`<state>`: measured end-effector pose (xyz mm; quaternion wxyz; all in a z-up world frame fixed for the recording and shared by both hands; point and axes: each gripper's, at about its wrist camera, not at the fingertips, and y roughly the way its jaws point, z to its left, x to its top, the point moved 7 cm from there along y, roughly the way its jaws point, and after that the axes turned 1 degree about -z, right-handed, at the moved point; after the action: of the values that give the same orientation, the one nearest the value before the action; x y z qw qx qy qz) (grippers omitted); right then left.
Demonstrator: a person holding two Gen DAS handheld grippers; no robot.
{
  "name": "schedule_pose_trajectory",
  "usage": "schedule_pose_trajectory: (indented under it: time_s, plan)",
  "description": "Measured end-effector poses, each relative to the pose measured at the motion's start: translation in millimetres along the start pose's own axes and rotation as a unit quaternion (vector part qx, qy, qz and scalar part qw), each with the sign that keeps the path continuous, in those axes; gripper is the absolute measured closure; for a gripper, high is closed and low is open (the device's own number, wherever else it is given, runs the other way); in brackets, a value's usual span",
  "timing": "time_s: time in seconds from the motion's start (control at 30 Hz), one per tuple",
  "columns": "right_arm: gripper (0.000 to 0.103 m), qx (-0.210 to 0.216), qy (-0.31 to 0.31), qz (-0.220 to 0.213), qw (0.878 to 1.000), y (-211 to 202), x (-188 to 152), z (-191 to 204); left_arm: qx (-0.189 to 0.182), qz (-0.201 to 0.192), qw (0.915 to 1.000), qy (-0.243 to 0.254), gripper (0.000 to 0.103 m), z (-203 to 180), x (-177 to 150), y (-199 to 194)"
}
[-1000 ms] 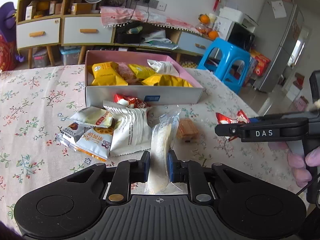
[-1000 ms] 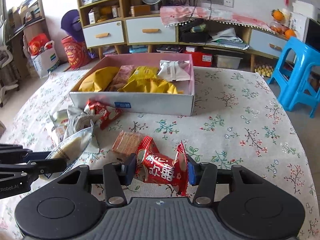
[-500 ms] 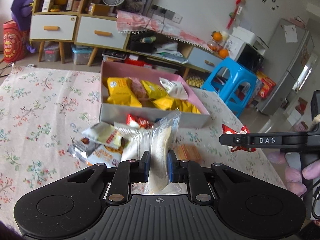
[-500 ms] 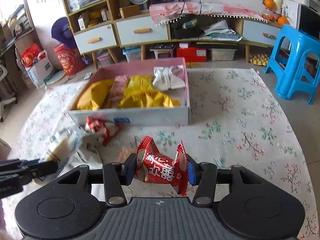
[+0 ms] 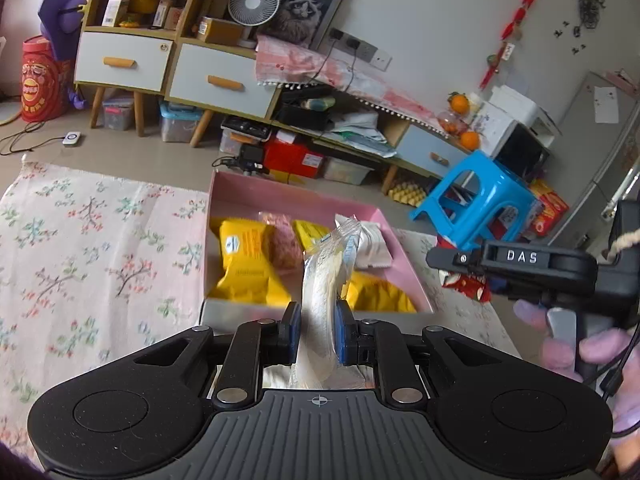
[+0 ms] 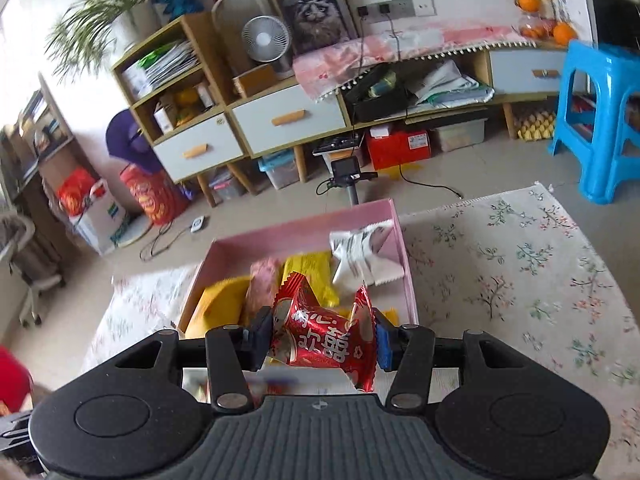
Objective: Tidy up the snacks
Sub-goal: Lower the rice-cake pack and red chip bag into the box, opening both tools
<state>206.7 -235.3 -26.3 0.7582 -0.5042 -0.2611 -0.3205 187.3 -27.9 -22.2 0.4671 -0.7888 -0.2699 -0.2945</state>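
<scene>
My left gripper [image 5: 317, 328] is shut on a clear-wrapped pale snack packet [image 5: 322, 292], held upright above the near wall of the pink box [image 5: 280, 200]. My right gripper [image 6: 322, 338] is shut on a red snack packet [image 6: 326, 338] with white characters, held above the near end of the same pink box [image 6: 304, 226]. The box holds yellow packets [image 5: 244, 264], a pink packet [image 5: 282, 240] and a white packet [image 5: 372, 246]. In the left wrist view the right gripper [image 5: 516, 266] hovers at the box's right side, the red packet [image 5: 468, 286] just showing under it.
The box sits on a table with a floral cloth [image 5: 92, 240]. Past the table's far edge are a blue stool [image 5: 472, 200], low cabinets [image 5: 172, 64] with drawers, storage bins and cables on the floor.
Both grippers have risen and moved forward with their packets, from over the loose snacks on the cloth to over the near end of the pink box. The loose pile has dropped out of view.
</scene>
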Motion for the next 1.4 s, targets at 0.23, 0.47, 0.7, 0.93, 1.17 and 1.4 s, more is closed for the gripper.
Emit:
schedule_pose_trajectory:
  time_s: [0.23,0.47,0.7,0.93,1.17,1.4]
  plan:
    - [0.063,0.004,0.047,0.011,0.999,34.6,5.3,-23.9,0.024,0.016,0.9993,-0.025,0.088,2.6,13.3,51.5]
    - [0.061,-0.001,0.05,0.015,0.999,48.9,4.7,-32.1,0.056,0.029,0.9979,-0.016,0.088,3.9,12.4,88.0]
    - [0.053,-0.009,0.05,0.02,0.998,52.6,3.4,-36.2,0.053,0.019,0.9983,0.011,0.084,-2.5,18.0,97.8]
    - [0.035,-0.013,0.054,0.012,0.998,44.5,3.6,-37.4,0.041,0.0,0.9991,0.012,0.05,-6.3,22.2,90.7]
    - [0.028,-0.013,0.066,0.013,0.998,38.8,3.3,-39.4,0.04,-0.015,0.9978,0.051,0.033,-16.0,23.1,72.4]
    - [0.021,-0.019,0.049,0.006,0.999,24.7,2.9,-36.5,0.036,-0.022,0.9975,0.057,0.021,-22.7,20.9,50.9]
